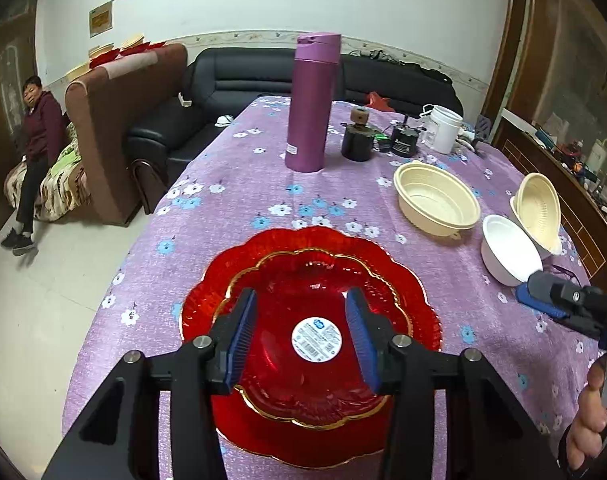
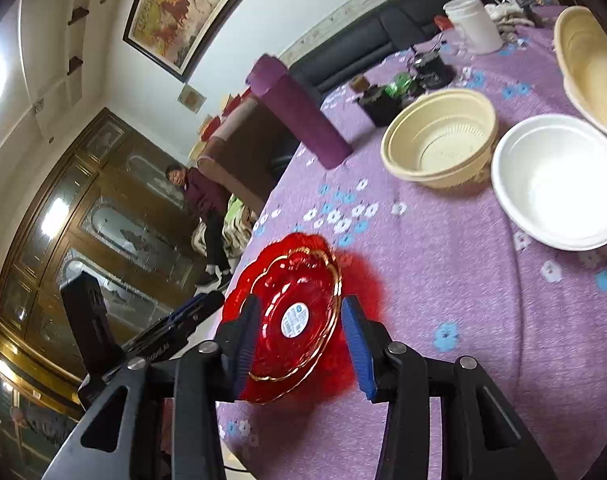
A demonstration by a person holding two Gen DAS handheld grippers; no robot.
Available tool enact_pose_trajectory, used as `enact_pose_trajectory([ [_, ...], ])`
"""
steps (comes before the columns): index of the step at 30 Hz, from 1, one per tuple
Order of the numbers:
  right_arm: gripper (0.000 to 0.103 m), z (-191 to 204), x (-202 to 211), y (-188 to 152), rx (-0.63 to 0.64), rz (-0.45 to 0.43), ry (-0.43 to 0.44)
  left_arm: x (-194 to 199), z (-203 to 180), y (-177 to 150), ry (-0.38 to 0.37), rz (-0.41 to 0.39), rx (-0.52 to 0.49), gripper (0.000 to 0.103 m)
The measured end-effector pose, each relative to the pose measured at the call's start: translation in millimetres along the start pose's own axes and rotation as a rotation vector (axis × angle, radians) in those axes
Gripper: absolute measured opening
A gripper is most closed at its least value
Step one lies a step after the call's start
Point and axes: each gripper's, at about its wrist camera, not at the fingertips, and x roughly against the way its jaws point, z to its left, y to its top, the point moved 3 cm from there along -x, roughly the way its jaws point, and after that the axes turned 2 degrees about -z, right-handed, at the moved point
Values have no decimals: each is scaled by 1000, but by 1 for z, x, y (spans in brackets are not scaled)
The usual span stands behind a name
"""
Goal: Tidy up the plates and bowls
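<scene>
Left wrist view: left gripper (image 1: 301,336) jaws stand apart and empty above the stacked red plates (image 1: 419,304) on the worktop (image 1: 231,208), right gripper (image 2: 299,340) jaws likewise empty, so plates look done; next move likely calls for nesting the white bowl (image 1: 507,252) into a cream bowl (image 1: 437,200).
</scene>
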Motion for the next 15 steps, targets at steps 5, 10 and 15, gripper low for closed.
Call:
enact_pose_trajectory([
  [5, 58, -5, 16, 6, 34, -51, -85, 3, -13, 0, -16, -4, -27, 49],
  [10, 59, -16, 33, 11, 57, -91, -176, 2, -34, 2, -50, 8, -63, 49],
  [15, 58, -31, 55, 16, 94, -142, -311, 2, -63, 2, -86, 23, -114, 50],
])
